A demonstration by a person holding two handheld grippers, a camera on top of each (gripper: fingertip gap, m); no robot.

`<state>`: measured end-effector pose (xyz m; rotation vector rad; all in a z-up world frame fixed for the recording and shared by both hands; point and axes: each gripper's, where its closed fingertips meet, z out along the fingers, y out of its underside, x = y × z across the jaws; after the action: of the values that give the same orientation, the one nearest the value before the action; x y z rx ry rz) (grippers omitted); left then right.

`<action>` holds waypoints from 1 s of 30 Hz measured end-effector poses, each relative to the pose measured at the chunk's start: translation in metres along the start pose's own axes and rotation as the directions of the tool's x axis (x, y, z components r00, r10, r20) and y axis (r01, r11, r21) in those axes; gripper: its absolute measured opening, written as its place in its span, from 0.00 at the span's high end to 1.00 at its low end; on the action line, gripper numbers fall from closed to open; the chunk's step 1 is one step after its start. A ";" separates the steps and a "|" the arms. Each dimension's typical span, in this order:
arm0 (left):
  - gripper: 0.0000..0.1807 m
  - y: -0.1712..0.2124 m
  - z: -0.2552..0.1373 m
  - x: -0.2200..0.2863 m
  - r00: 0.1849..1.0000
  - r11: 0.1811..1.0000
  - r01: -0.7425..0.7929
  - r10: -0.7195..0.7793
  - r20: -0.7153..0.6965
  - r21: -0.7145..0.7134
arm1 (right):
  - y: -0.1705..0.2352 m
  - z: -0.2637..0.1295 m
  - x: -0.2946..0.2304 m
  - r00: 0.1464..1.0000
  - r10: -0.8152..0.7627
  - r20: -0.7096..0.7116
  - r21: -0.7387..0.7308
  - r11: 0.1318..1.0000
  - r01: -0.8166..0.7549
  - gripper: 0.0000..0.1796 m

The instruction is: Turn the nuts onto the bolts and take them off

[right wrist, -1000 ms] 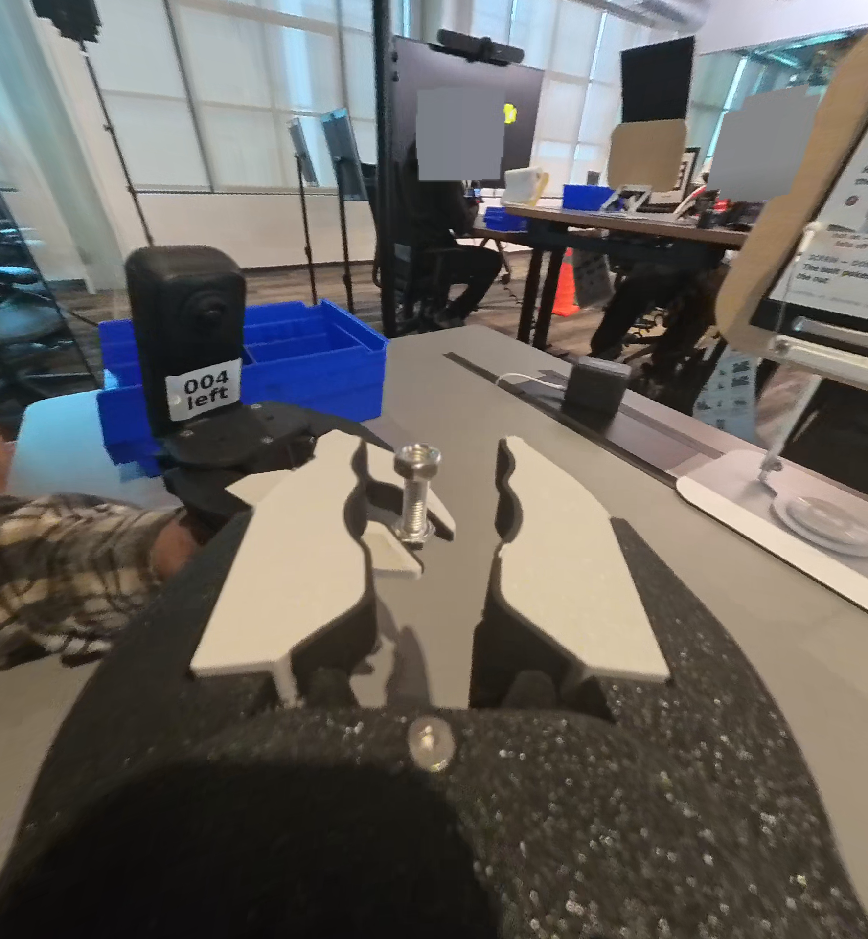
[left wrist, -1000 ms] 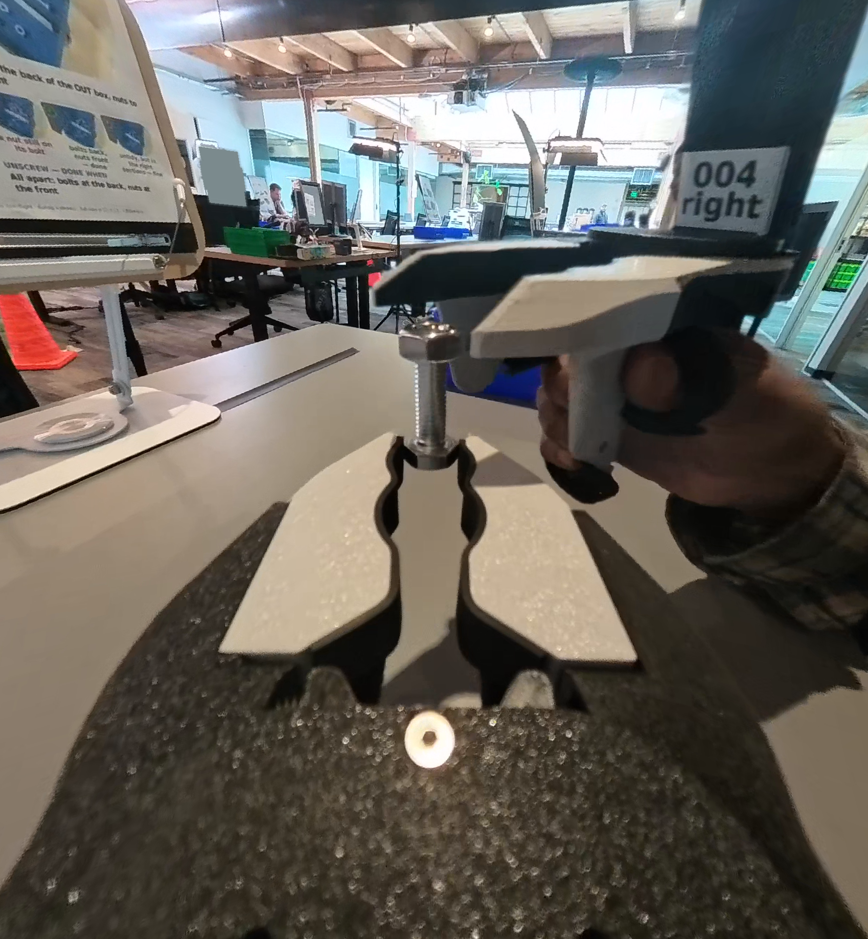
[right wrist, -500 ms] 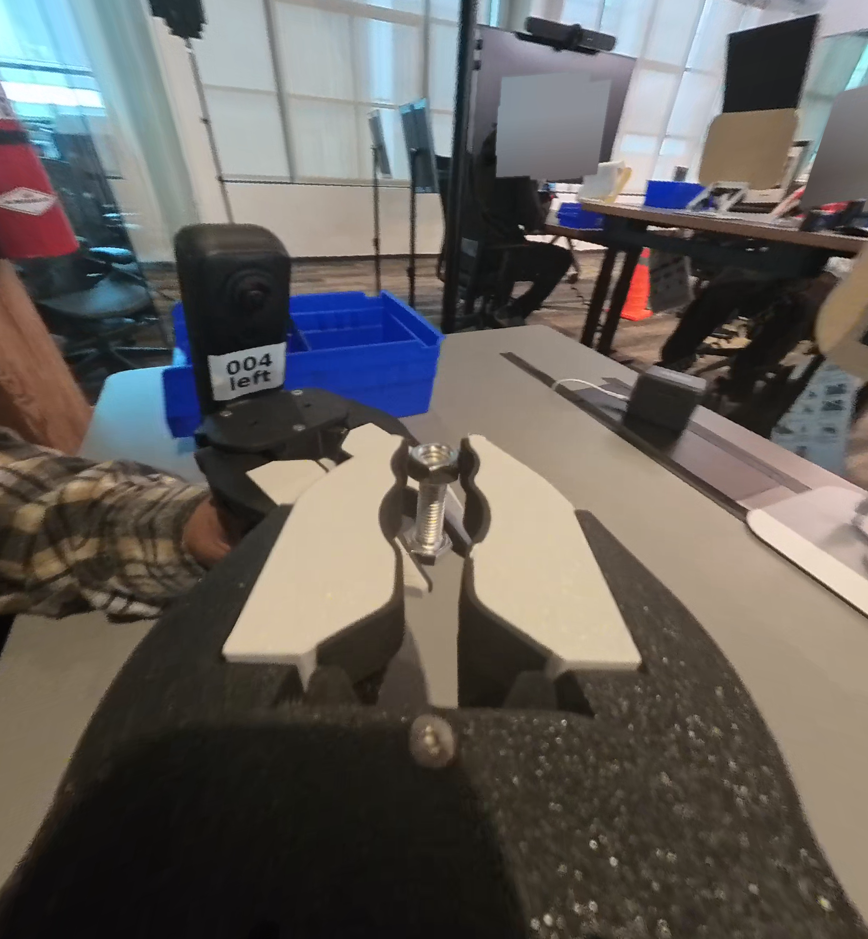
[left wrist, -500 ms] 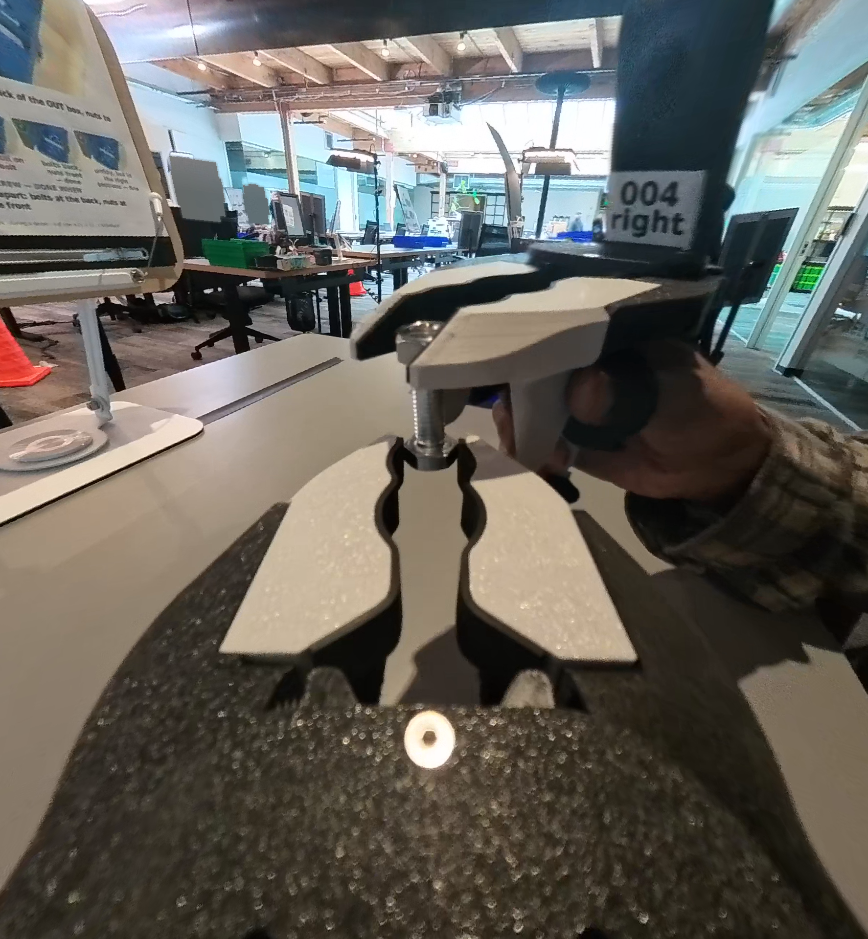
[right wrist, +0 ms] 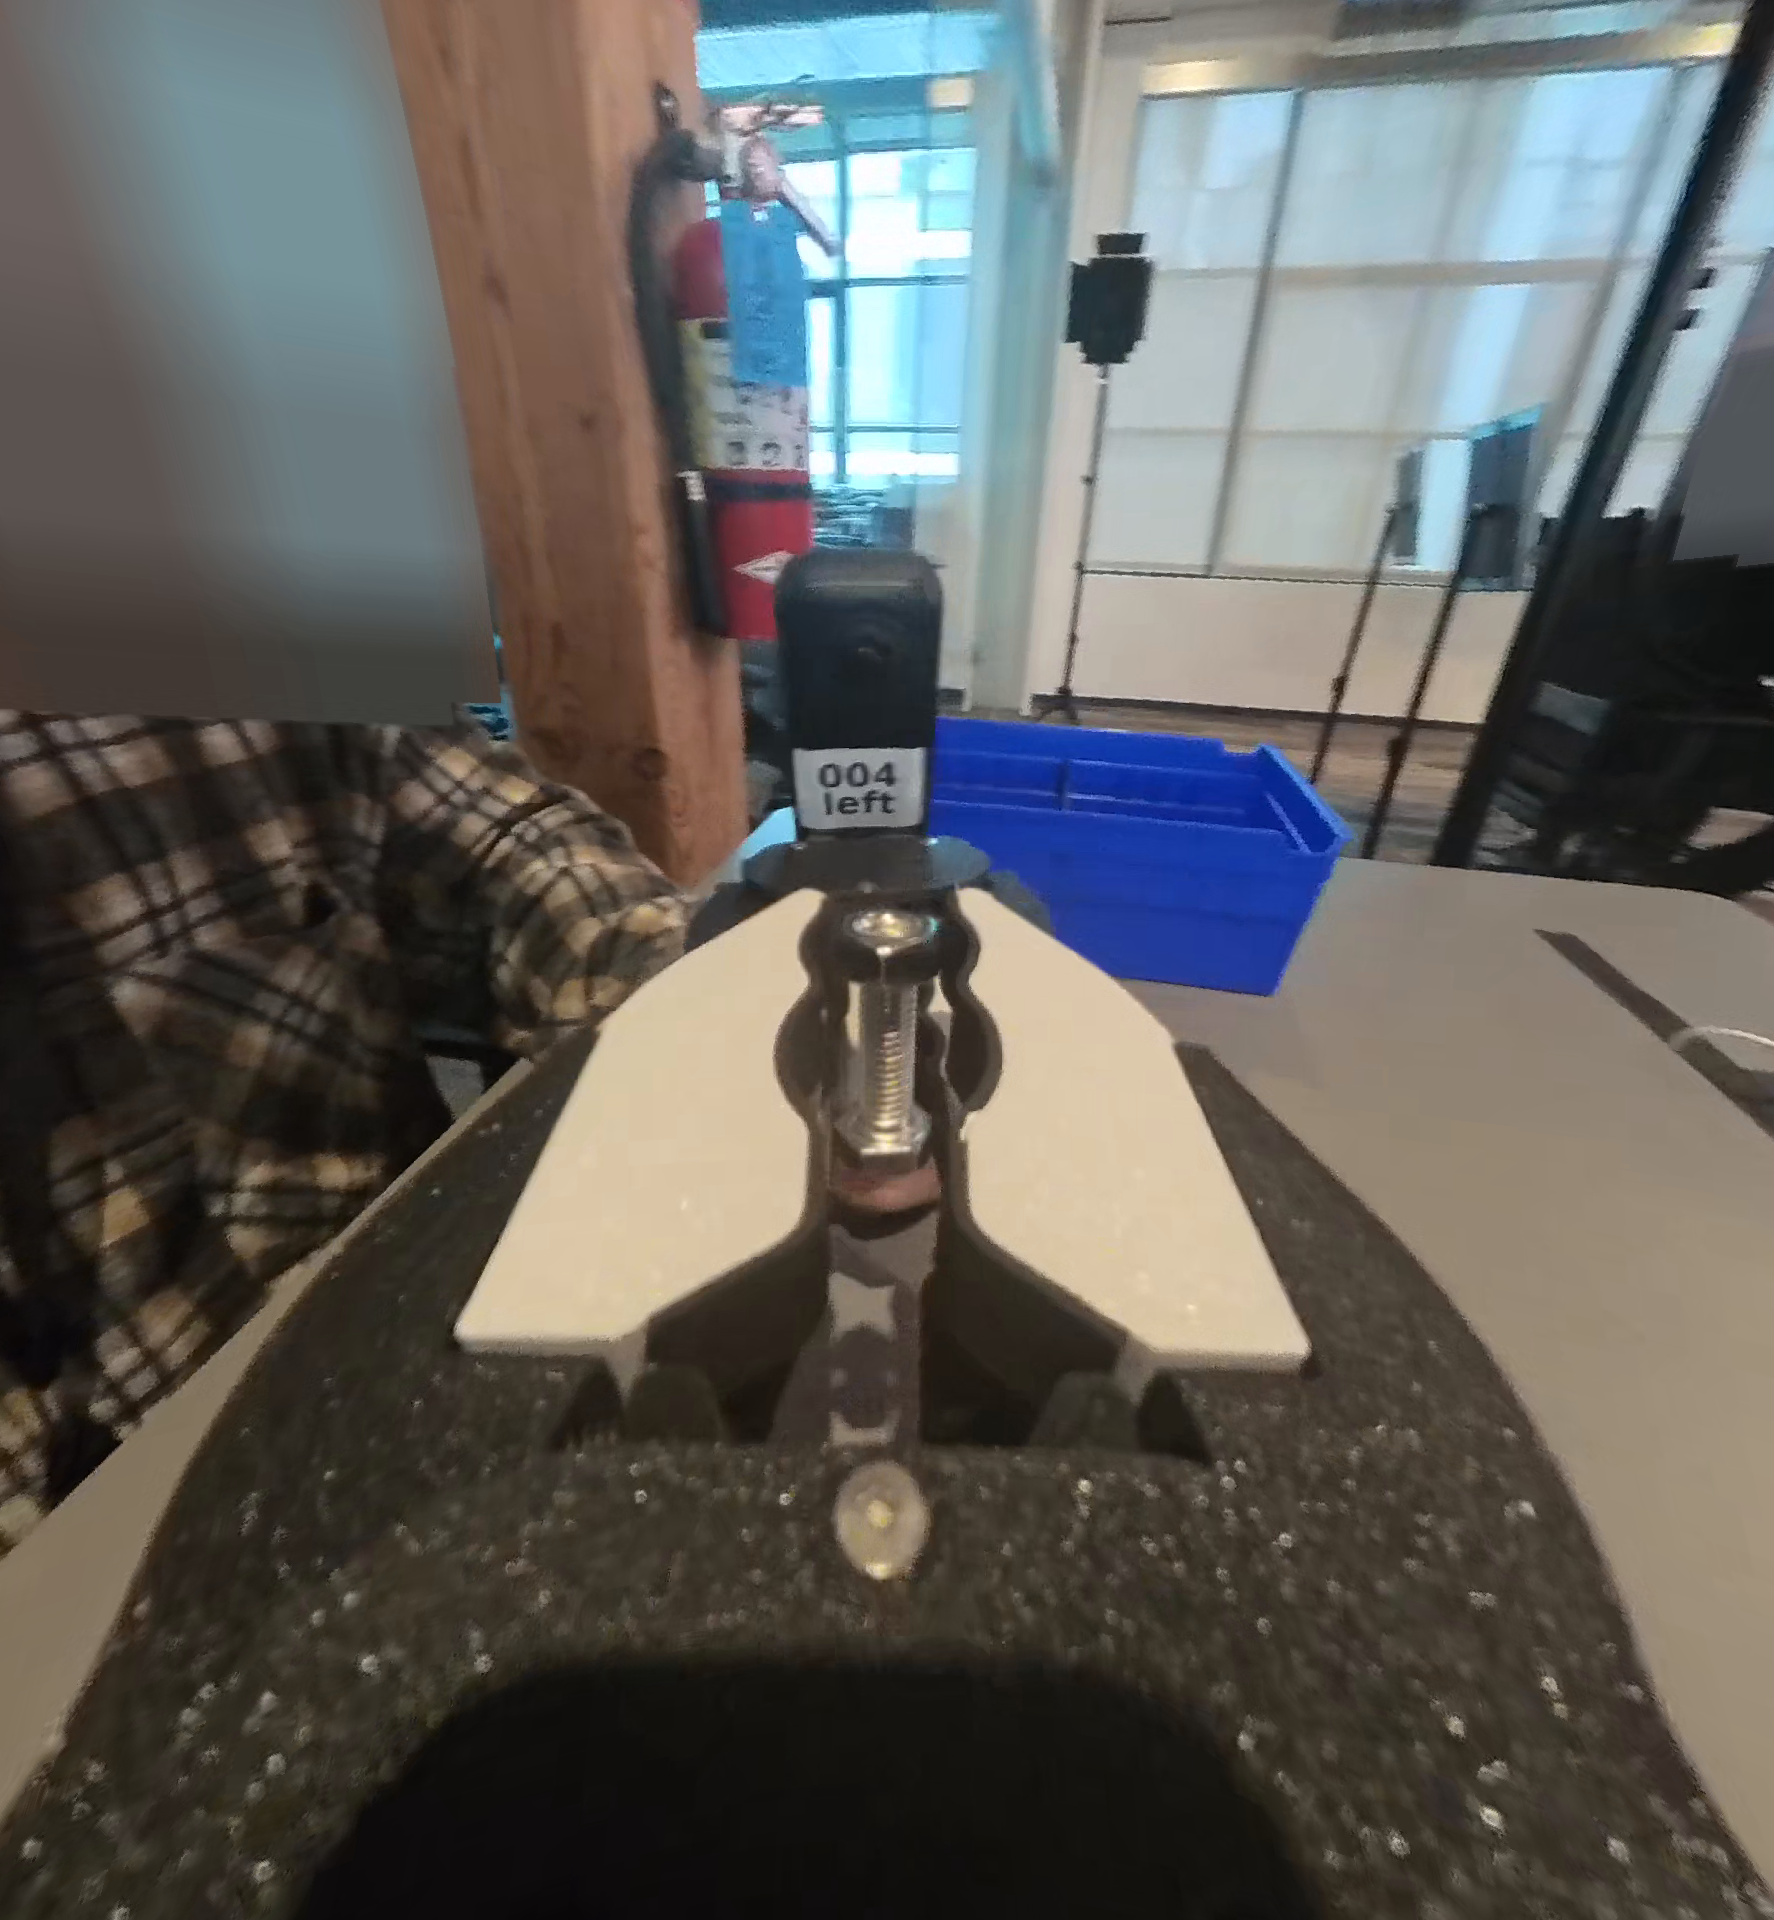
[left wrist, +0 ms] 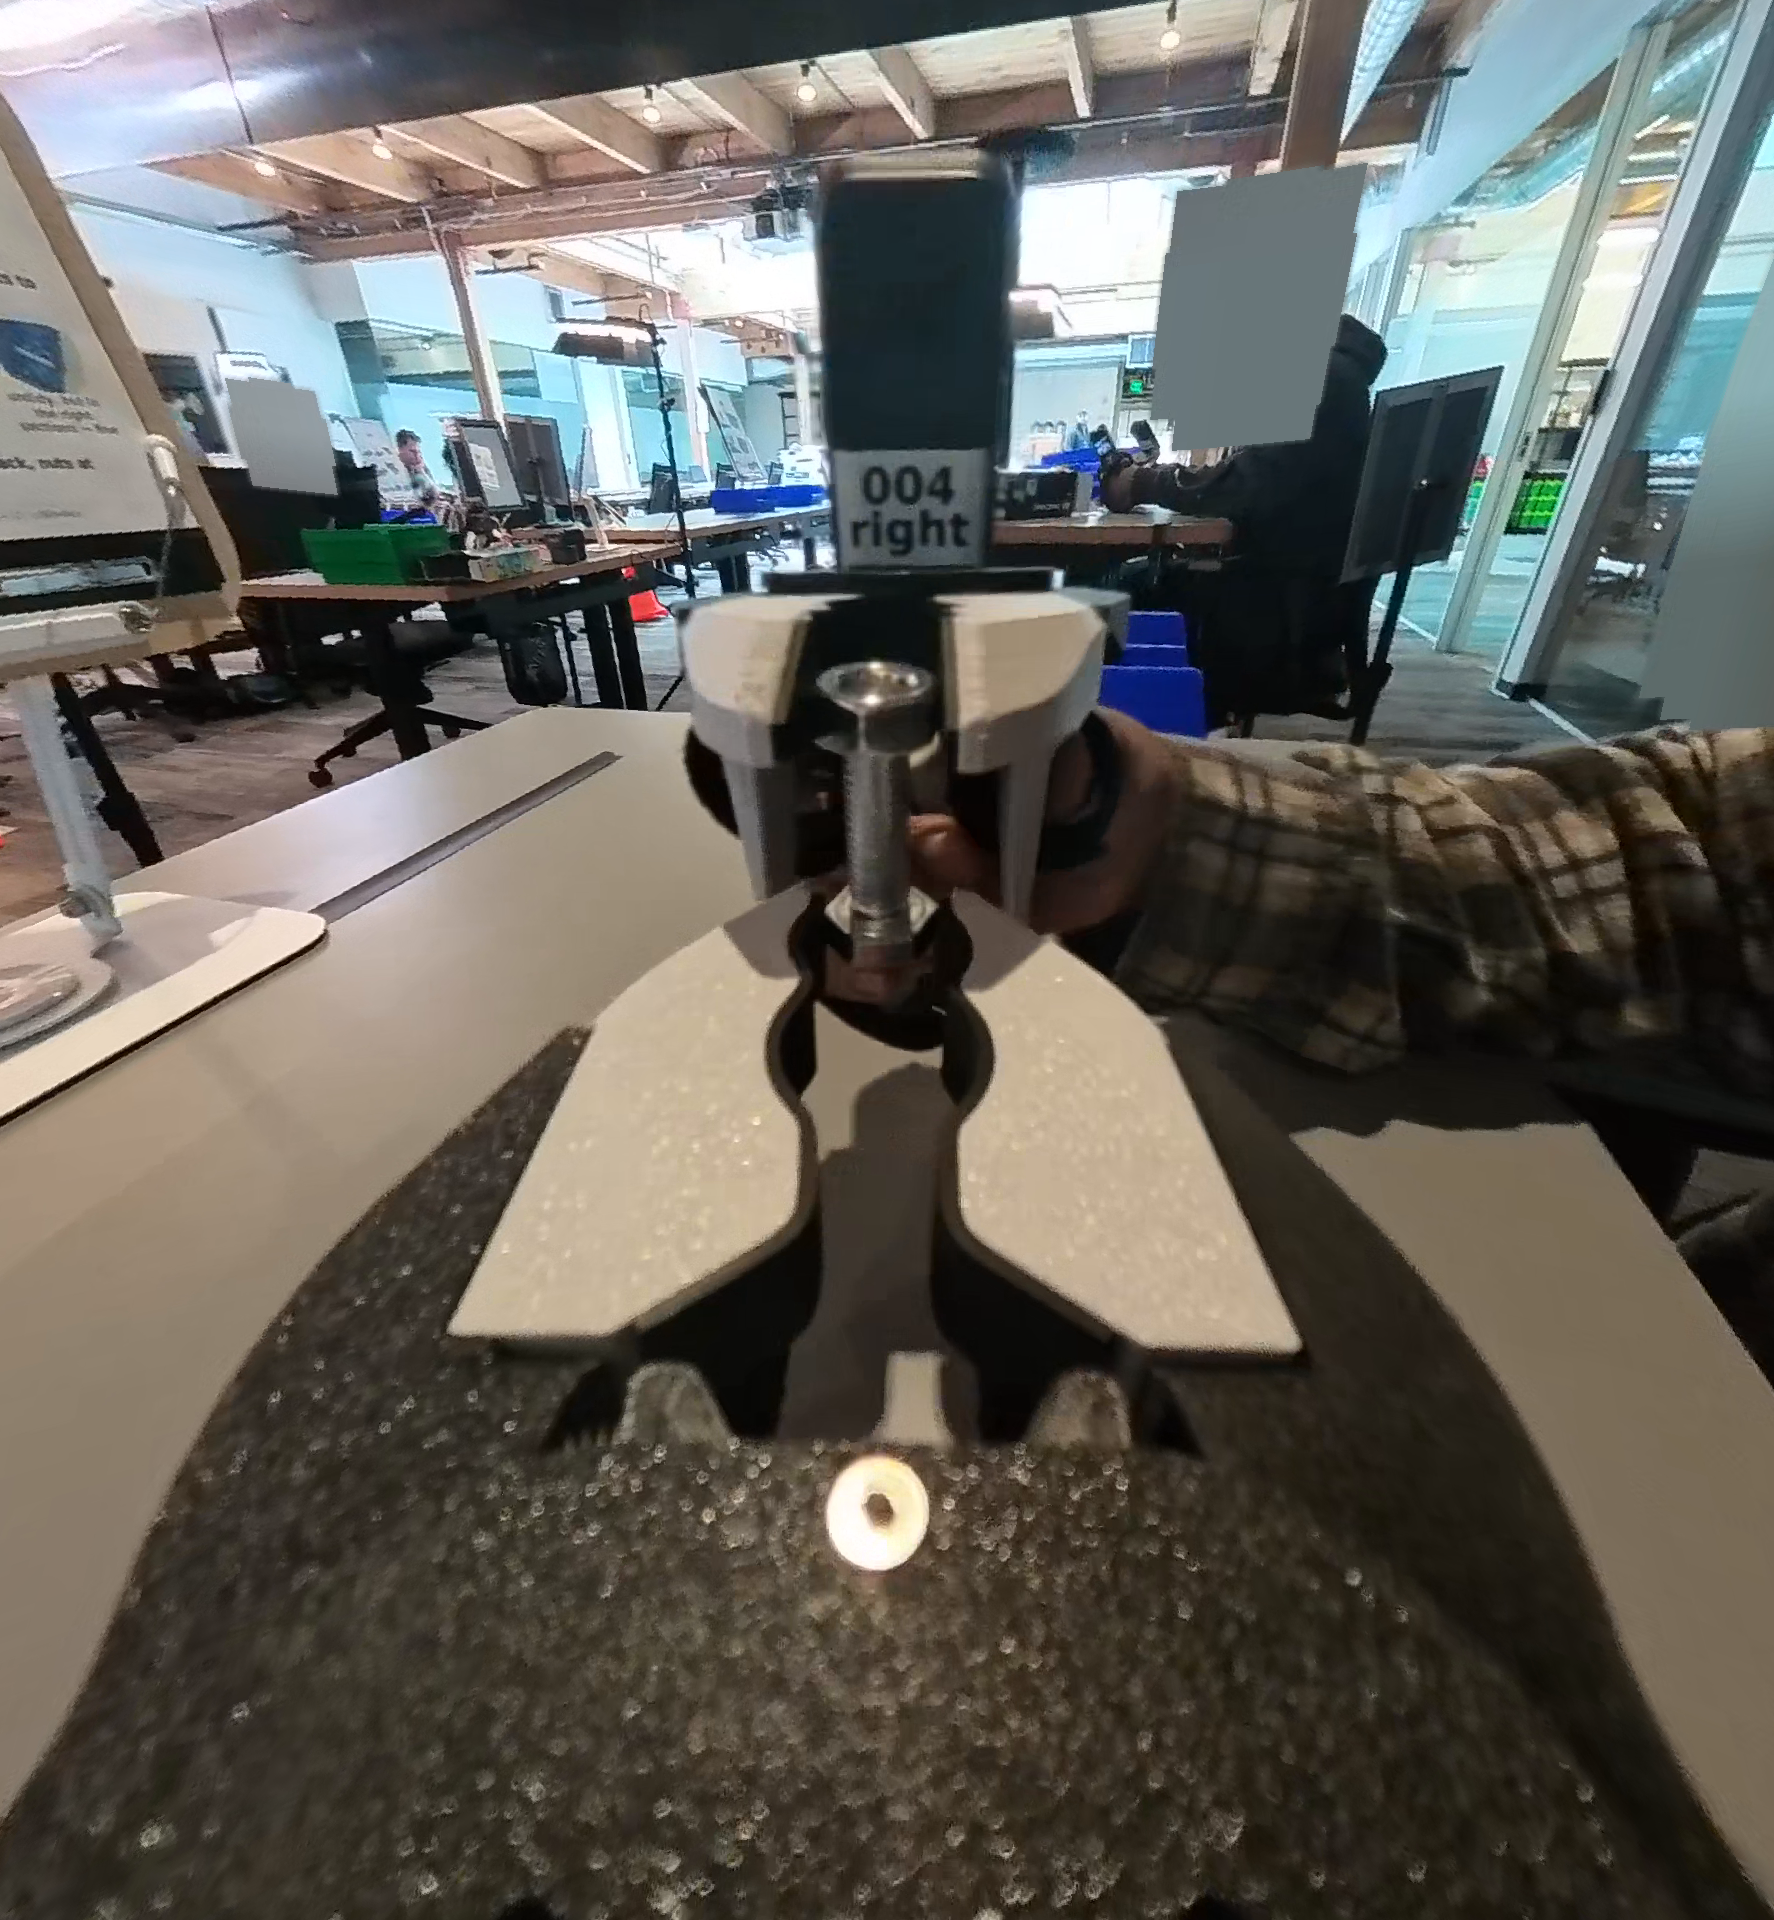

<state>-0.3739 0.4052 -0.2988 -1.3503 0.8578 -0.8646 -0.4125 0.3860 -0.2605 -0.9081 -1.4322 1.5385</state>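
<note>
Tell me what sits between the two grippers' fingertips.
In both wrist views, the bolt spans it: right gripper clamps the head, left gripper clamps the nut at its lower end.

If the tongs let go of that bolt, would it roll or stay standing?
The bolt looks like stiff, shiny metal, so probably slippery and heavy for its size. It is tall and narrow with a nut near its lower end, so it would likely tip. Its round shank could roll in an arc on the smooth grey table.
</note>
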 end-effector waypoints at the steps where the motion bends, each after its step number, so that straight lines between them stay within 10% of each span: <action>1: 0.89 0.001 0.001 0.002 1.000 1.000 -0.005 0.004 -0.008 -0.005 | 0.001 0.000 -0.002 0.999 0.005 0.037 -0.004 1.000 -0.005 0.90; 30: 0.89 0.018 0.005 -0.005 1.000 0.995 0.013 -0.010 0.025 -0.103 | 0.018 -0.005 0.005 0.994 0.056 0.091 -0.050 0.997 -0.052 0.95</action>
<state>-0.3714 0.4126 -0.3161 -1.4538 0.8860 -0.8204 -0.4112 0.3928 -0.2783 -0.9213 -1.5267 1.6102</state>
